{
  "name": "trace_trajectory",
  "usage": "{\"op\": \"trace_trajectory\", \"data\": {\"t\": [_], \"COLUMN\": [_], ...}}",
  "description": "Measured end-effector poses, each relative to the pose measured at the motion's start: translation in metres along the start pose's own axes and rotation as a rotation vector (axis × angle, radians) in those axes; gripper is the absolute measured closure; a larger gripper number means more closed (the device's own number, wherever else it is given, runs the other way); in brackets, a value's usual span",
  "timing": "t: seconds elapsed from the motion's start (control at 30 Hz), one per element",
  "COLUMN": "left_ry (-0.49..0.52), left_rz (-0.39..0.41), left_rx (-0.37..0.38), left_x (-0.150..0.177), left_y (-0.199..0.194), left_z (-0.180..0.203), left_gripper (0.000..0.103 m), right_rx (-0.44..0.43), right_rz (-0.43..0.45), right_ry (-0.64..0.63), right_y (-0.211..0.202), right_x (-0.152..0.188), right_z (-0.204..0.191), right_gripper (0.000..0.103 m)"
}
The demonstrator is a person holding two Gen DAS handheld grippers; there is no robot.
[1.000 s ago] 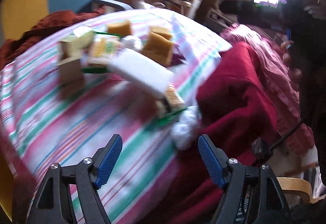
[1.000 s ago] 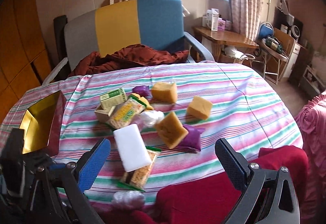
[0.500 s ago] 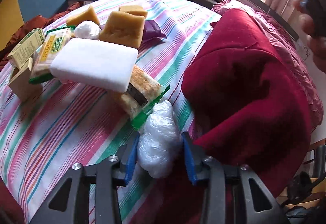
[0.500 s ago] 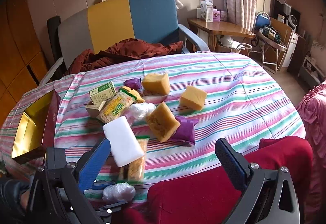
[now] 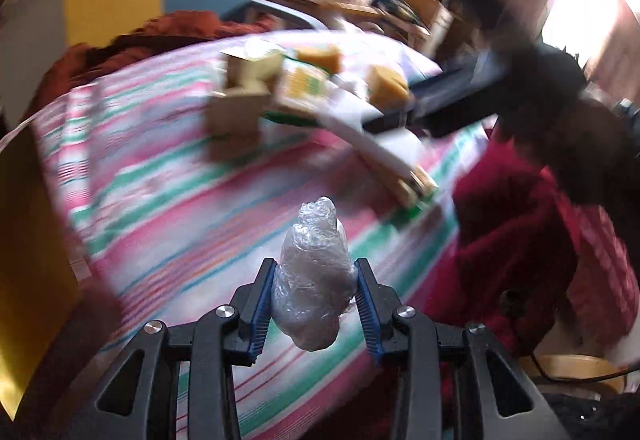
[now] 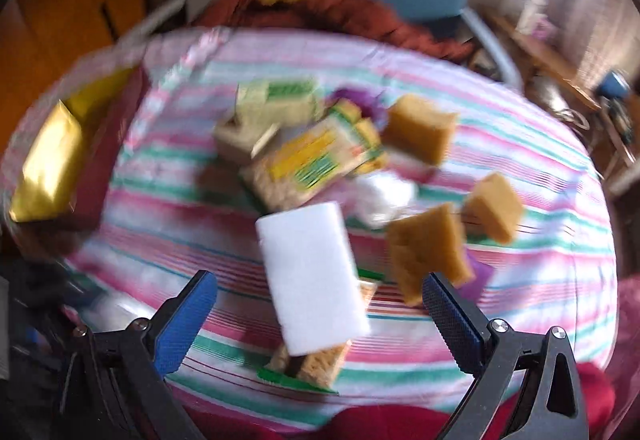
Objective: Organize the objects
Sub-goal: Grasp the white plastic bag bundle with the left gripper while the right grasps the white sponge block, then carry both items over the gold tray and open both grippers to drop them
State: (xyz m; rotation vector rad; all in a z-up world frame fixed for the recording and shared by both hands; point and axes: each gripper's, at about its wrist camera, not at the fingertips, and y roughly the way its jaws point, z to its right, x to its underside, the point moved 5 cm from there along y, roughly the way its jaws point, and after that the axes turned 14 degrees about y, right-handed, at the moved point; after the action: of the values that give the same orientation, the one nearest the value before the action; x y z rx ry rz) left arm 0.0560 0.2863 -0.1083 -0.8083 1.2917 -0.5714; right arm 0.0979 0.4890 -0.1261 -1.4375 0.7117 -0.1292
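Left hand-held gripper clamped on plastic-wrapped bundle above striped counter; right hand-held gripper spread apart around white block, not touching.

The left gripper has clamped and lifted the plastic-wrapped bundle.

A round table covered in a pink, green and white striped cloth carries a loose cluster of things. Near its middle lie a white rectangular foam block resting partly on a clear packet of crackers, three tan sponge cubes, a yellow-and-green snack packet and a pale green carton — all blurred. At the left edge sits a red box lined in gold. Dark red fabric drapes over the near edge.
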Motion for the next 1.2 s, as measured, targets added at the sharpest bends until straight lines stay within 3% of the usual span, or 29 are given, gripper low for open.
{"op": "trace_trajectory", "data": {"t": [0.07,0.1,0.13,0.17,0.27,0.37,0.5,0.7,0.83,0.87,0.9,0.97,1.1,1.2], "left_ry": [-0.042,-0.060,-0.080,-0.100,-0.152,-0.221,-0.324,-0.461,-0.557,-0.579,-0.595,-0.628,-0.679,-0.711], "left_rz": [0.034,0.048,0.062,0.077,0.117,0.150,0.176,0.142,0.121,0.119,0.116,0.114,0.139,0.182], "left_rx": [-0.027,-0.039,-0.052,-0.066,-0.118,-0.173,-0.295,-0.497,-0.577,-0.584,-0.591,-0.599,-0.619,-0.641], "left_x": [0.001,0.003,0.002,0.001,0.011,0.024,0.045,0.090,0.126,0.134,0.141,0.155,0.165,0.171], "left_y": [-0.015,-0.022,-0.026,-0.031,-0.053,-0.074,-0.104,-0.137,-0.155,-0.158,-0.161,-0.165,-0.175,-0.186], "left_z": [-0.012,-0.017,-0.022,-0.028,-0.047,-0.073,-0.117,-0.177,-0.202,-0.206,-0.208,-0.211,-0.211,-0.208], "left_gripper": [0.065,0.065,0.065,0.065,0.065,0.065,0.064,0.062,0.047,0.041,0.039,0.033,0.033,0.031], "right_rx": [0.027,0.036,0.040,0.038,0.028,0.015,-0.130,-0.331,-0.447,-0.489,-0.521,-0.536,-0.522,-0.457], "right_rz": [-0.059,-0.076,-0.091,-0.110,-0.082,-0.003,0.079,0.109,0.069,0.044,0.024,0.009,0.016,0.069], "right_ry": [-0.010,-0.012,-0.012,-0.011,0.005,0.012,0.002,-0.077,-0.095,-0.097,-0.098,-0.104,-0.157,-0.196], "right_y": [0.022,0.029,0.032,0.035,0.021,-0.010,-0.048,-0.054,-0.040,-0.037,-0.034,-0.029,-0.031,-0.032], "right_x": [-0.003,-0.003,-0.003,-0.002,0.000,-0.004,-0.013,-0.042,-0.063,-0.066,-0.068,-0.069,-0.058,-0.046], "right_z": [-0.001,0.000,0.001,0.003,0.006,0.000,-0.037,-0.157,-0.241,-0.262,-0.279,-0.310,-0.338,-0.340], "right_gripper": [0.000,0.006,0.013,0.039,0.046,0.046,0.045,0.045,0.042,0.040,0.024,0.000,0.000,0.000]}}
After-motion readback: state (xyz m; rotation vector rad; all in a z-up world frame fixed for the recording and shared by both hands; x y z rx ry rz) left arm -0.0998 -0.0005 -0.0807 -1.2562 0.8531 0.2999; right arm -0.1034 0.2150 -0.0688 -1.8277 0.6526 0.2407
